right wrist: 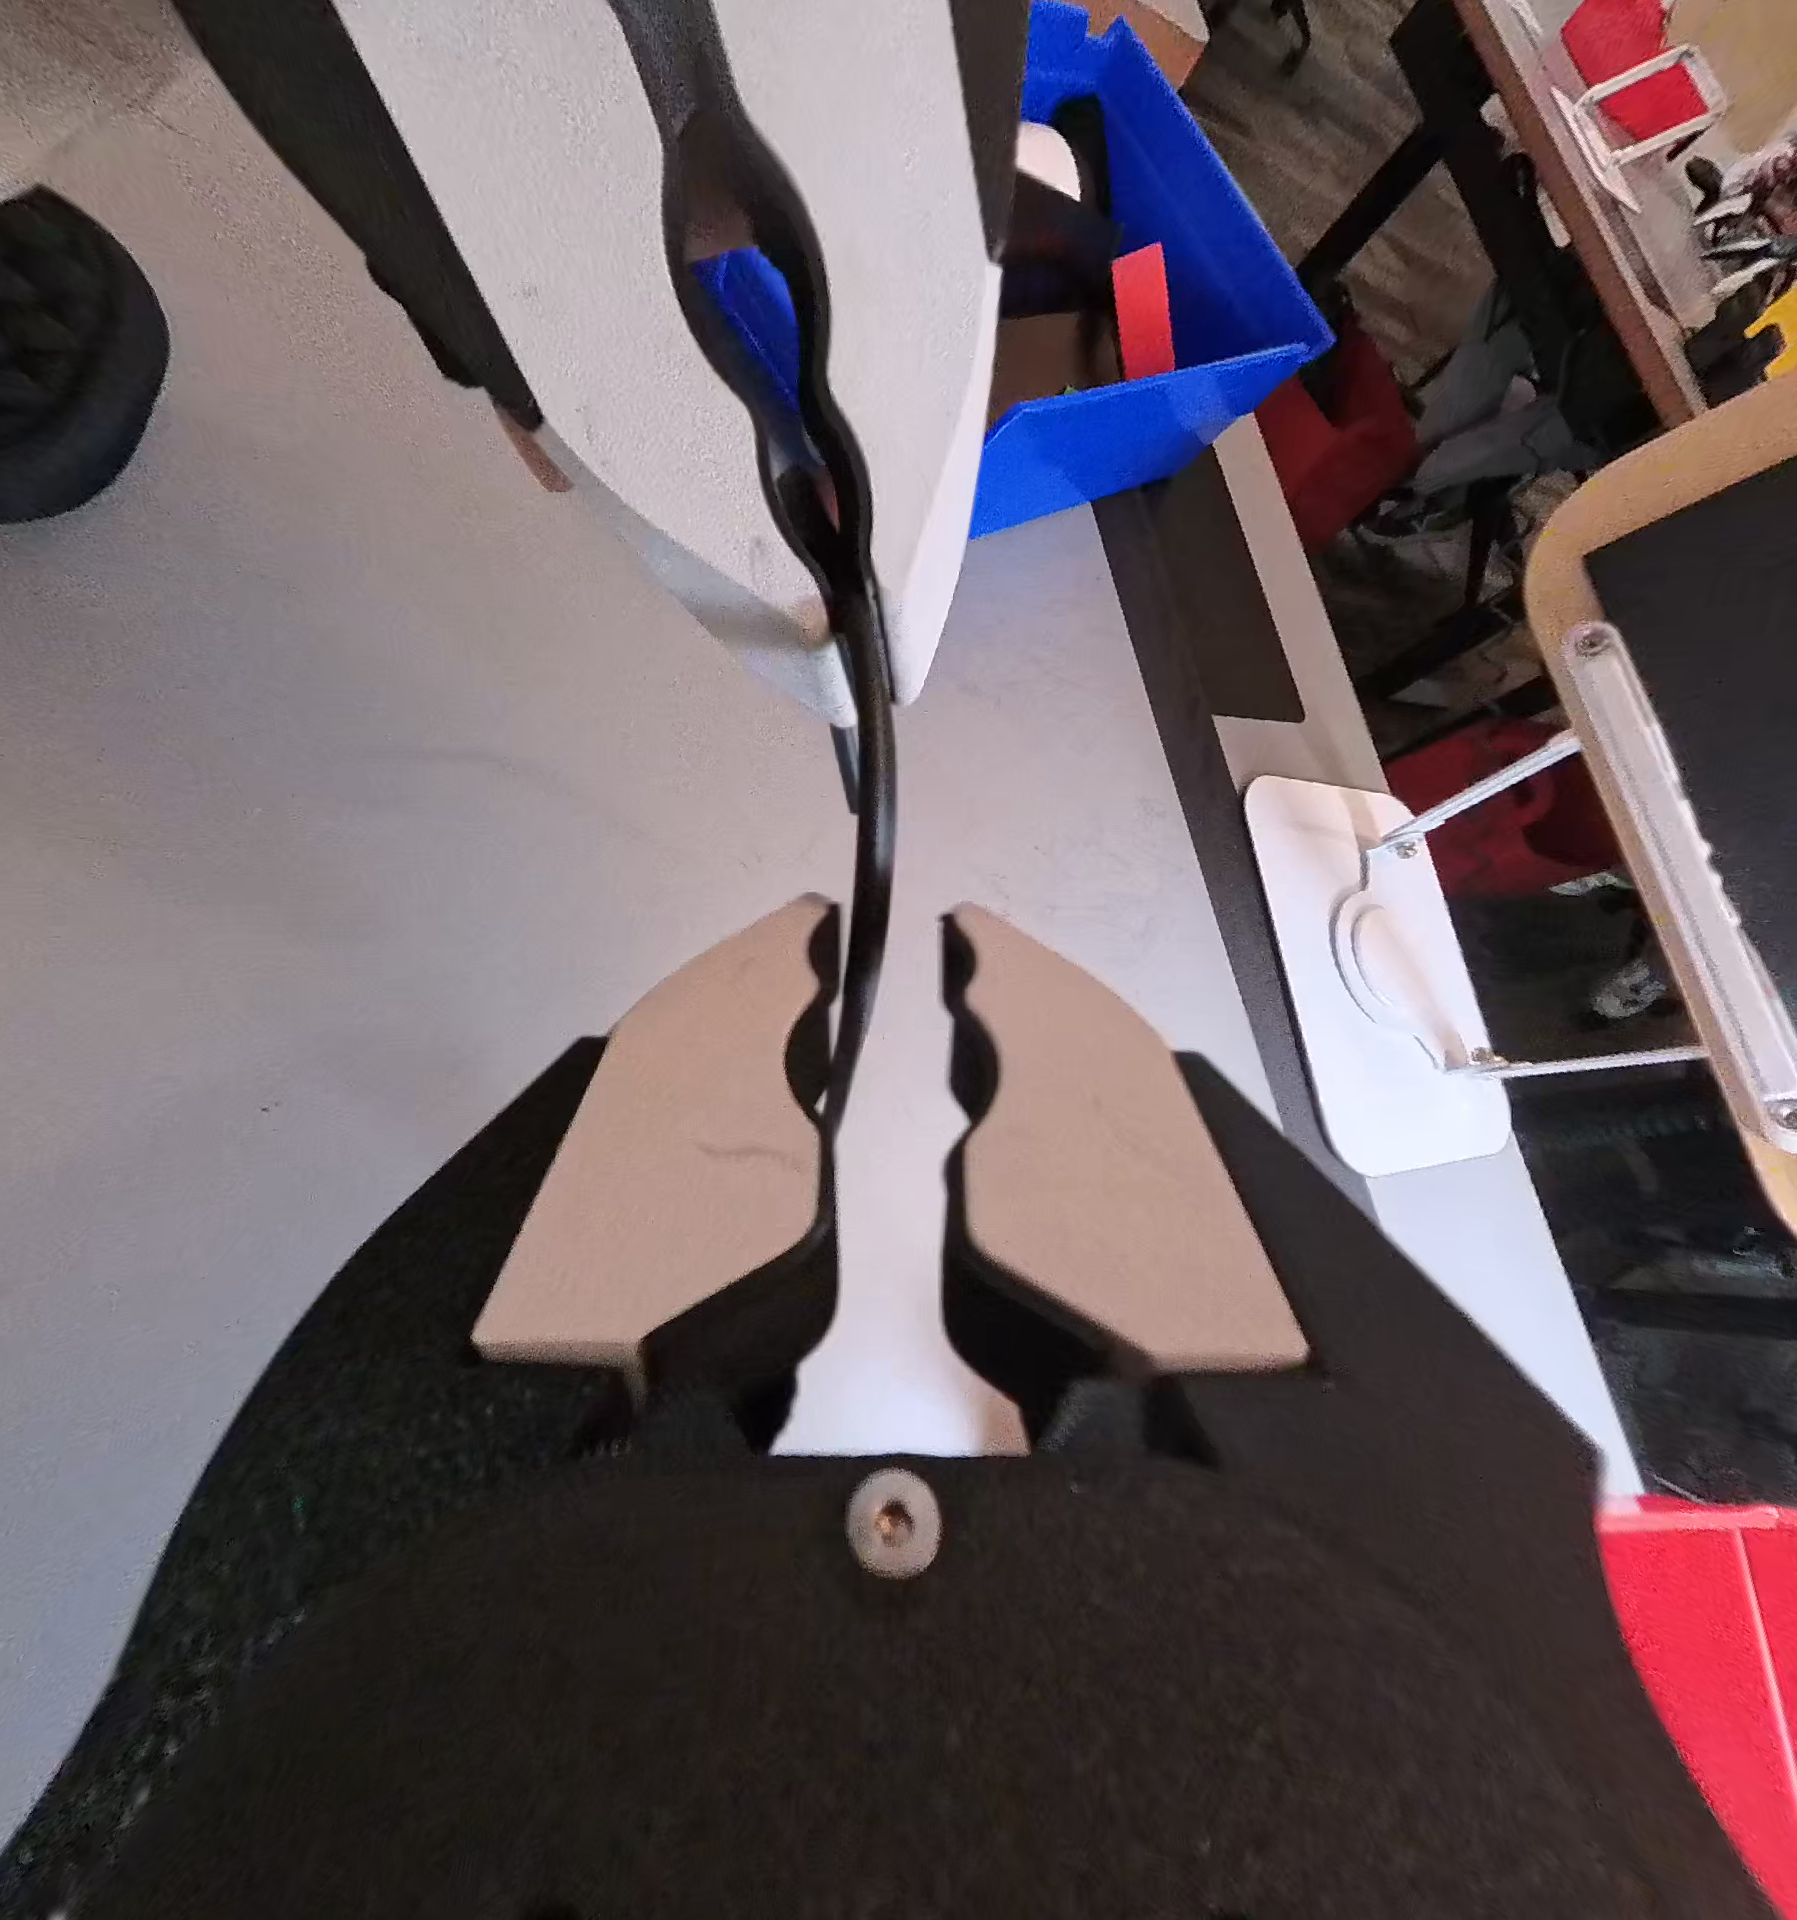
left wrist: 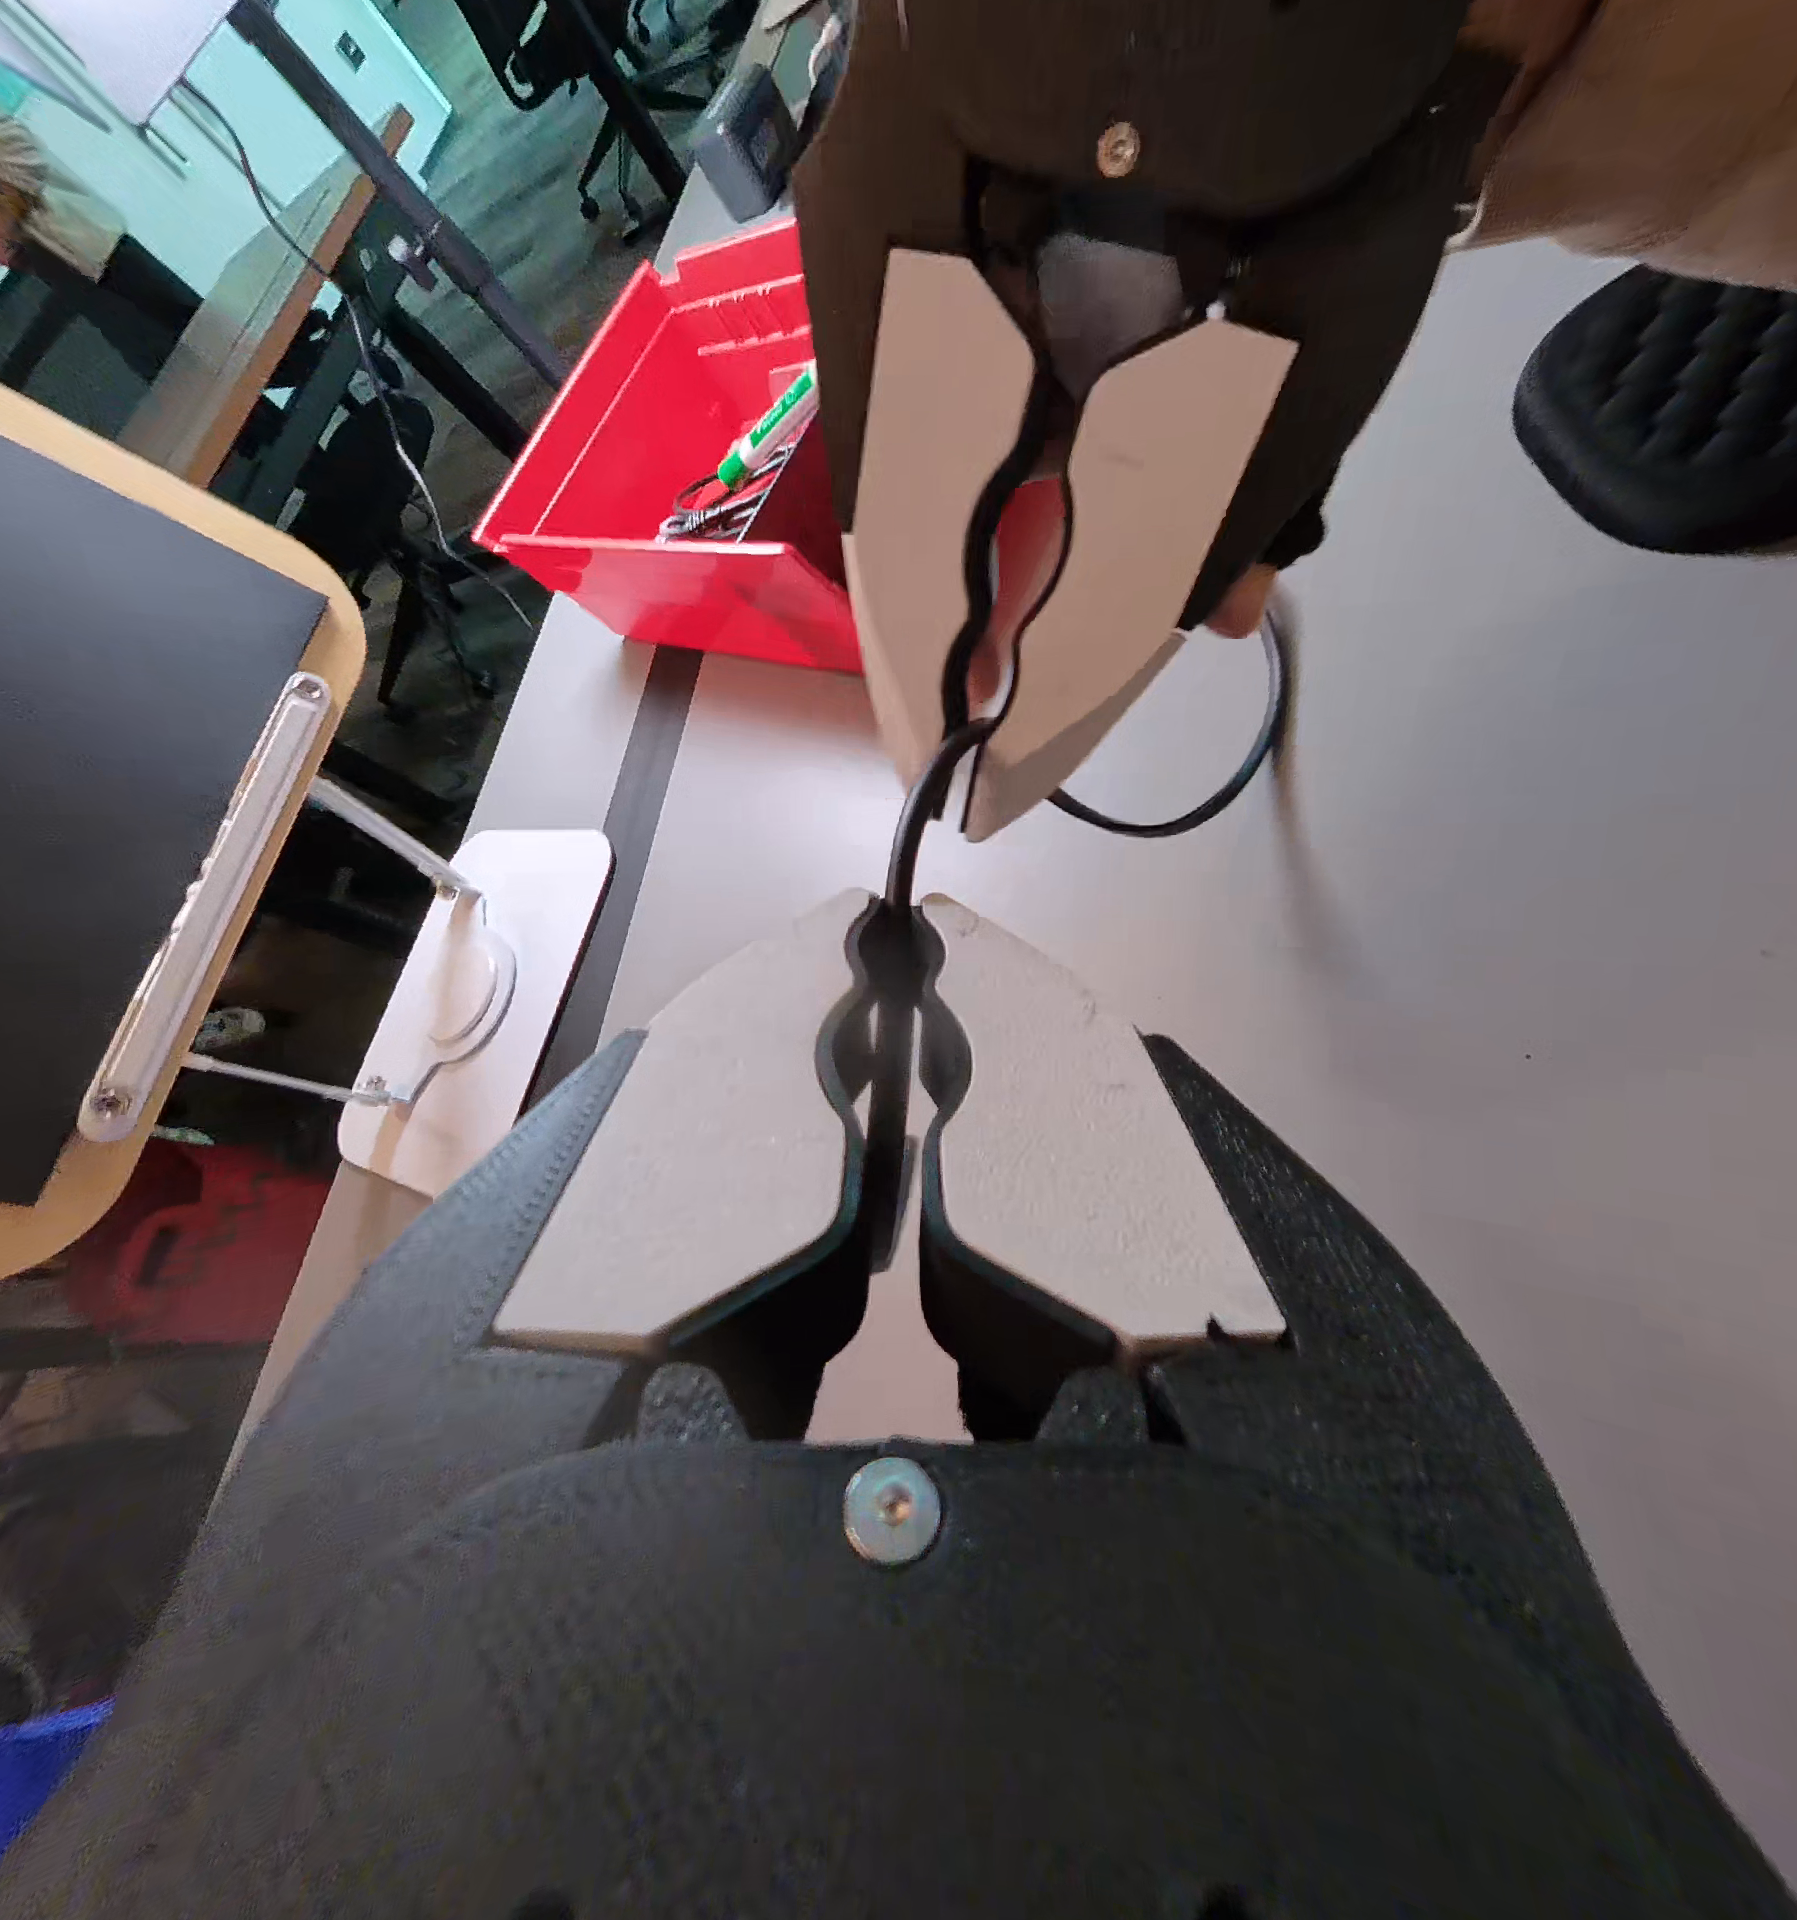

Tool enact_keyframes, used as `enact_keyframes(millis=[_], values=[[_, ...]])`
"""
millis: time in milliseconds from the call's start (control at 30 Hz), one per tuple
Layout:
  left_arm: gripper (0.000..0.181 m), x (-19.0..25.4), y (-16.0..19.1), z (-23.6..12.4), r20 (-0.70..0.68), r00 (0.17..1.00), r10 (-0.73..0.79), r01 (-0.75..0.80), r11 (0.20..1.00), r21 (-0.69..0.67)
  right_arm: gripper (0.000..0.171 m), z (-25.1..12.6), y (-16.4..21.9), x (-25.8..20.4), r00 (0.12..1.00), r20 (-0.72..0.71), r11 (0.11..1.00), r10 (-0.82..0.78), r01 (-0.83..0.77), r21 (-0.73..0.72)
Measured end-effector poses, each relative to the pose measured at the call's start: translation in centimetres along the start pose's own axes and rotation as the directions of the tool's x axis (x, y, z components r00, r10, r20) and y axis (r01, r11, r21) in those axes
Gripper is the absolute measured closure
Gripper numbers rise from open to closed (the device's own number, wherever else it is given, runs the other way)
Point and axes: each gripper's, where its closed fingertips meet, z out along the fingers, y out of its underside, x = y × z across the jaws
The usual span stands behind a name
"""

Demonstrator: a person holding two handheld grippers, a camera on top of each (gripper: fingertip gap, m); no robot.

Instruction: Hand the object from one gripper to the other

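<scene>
Between both grippers, black cable (right wrist: 876, 821)

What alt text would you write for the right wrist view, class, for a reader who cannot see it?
The right gripper, jaws slightly apart, has a thin black cable running between its fingers, while the left gripper opposite is shut on the cable's far end above a grey table. A blue bin stands behind.

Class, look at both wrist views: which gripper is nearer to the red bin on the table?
Right. The right gripper hangs just in front of the red bin, overlapping it in the left wrist view. The left gripper sits farther back, joined to the right by the black cable.
</scene>
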Motion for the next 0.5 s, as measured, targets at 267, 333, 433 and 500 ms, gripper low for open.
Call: enact_keyframes(millis=[267,333,433,500], values=[[0.149,0.7,1.0,0.8,-0.019,1.0,-0.012,0.01,0.996,-0.084,0.167,0.5,0.6,-0.1,0.999,-0.042,0.993,-0.01,0.005,-0.116],[0.154,1.3,0.8,1.5,-0.019,0.999,0.033,-0.035,0.994,-0.099,0.167,0.9,0.6,-0.5,0.999,-0.035,0.992,-0.007,0.002,-0.13],[0.176,1.5,0.8,2.0,-0.005,0.998,0.066,-0.066,0.992,-0.104,0.167,1.5,0.5,-1.0,0.999,-0.031,0.99,-0.024,0.019,-0.142],[0.176,1.2,0.5,1.7,-0.006,0.999,0.05,-0.051,0.995,-0.081,0.166,1.3,0.1,-0.8,0.999,-0.044,0.994,-0.027,0.022,-0.111]])
